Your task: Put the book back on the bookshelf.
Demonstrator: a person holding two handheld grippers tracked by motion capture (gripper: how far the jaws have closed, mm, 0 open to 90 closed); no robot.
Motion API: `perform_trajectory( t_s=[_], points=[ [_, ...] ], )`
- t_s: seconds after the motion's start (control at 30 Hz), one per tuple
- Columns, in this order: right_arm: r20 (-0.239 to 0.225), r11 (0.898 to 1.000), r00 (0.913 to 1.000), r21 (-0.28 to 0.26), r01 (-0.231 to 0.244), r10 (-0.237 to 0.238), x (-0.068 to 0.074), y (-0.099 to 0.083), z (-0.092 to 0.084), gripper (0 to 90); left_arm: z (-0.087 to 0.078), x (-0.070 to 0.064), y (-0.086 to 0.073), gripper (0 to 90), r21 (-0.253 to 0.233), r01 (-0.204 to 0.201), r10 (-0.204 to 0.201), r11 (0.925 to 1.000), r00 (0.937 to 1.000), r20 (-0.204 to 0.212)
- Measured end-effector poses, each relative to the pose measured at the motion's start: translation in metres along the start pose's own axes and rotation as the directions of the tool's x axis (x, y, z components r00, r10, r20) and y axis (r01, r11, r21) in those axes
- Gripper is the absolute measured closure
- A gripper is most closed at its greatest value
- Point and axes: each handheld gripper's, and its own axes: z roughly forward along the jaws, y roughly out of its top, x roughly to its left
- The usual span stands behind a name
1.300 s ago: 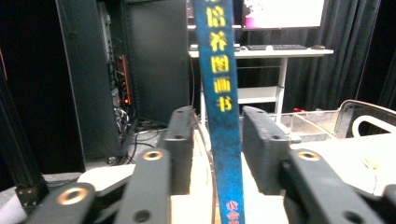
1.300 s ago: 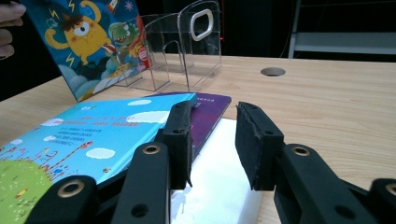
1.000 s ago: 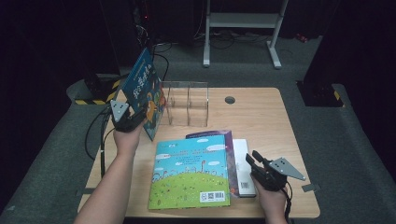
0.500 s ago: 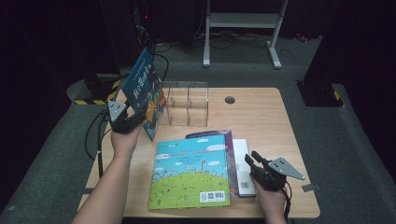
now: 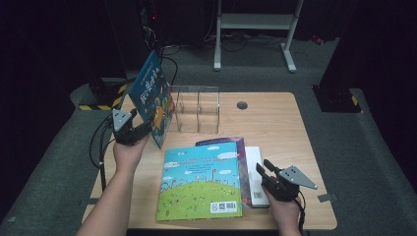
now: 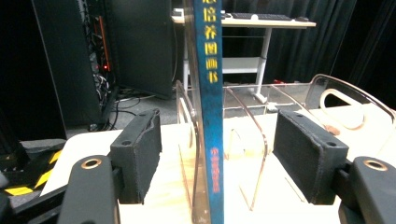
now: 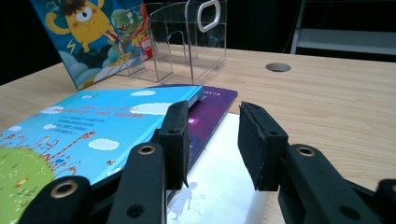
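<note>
Standing on edge, the blue book [image 6: 208, 116] sits between the just-opened left claw [image 6: 217, 161] pads — untouched, room either side.

The tongs [image 6: 219, 172] have just been opening, pads clear of the blue book [image 6: 208, 116] standing edge-on between them. It leans, apparently, on the clear rack [image 6: 247, 140] on the desk [image 6: 163, 186].
</note>
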Motion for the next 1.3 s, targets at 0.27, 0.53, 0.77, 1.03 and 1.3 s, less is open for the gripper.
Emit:
perform_trajectory(
  t_s=[0.27,0.53,0.77,1.03,1.3],
  points=[
    [-0.021,1.000,0.9997,0.024,0.013,-0.013,0.002,0.000,0.002,58.8,-0.013,0.000,-0.009,31.9,0.019,-0.033,0.033,0.9993,0.9994,0.000],
    [-0.024,0.998,0.9990,0.044,0.039,-0.038,0.006,0.001,0.004,52.9,-0.022,-0.002,-0.021,29.2,0.077,-0.037,0.037,0.9963,0.9993,0.007],
    [-0.032,0.997,0.9982,0.061,0.053,-0.051,0.009,0.002,0.006,49.3,-0.025,-0.004,-0.034,29.7,0.136,-0.038,0.032,0.9899,0.9985,0.043],
    [-0.046,0.993,0.9963,0.085,0.077,-0.073,0.012,0.002,0.010,43.7,-0.028,-0.013,-0.055,34.0,0.217,-0.127,0.123,0.9679,0.9918,0.034],
    [-0.053,0.992,0.9957,0.098,0.081,-0.076,0.015,0.001,0.014,35.3,-0.034,-0.015,-0.069,30.0,0.264,-0.081,0.055,0.9610,0.9928,0.106]
  ],
)
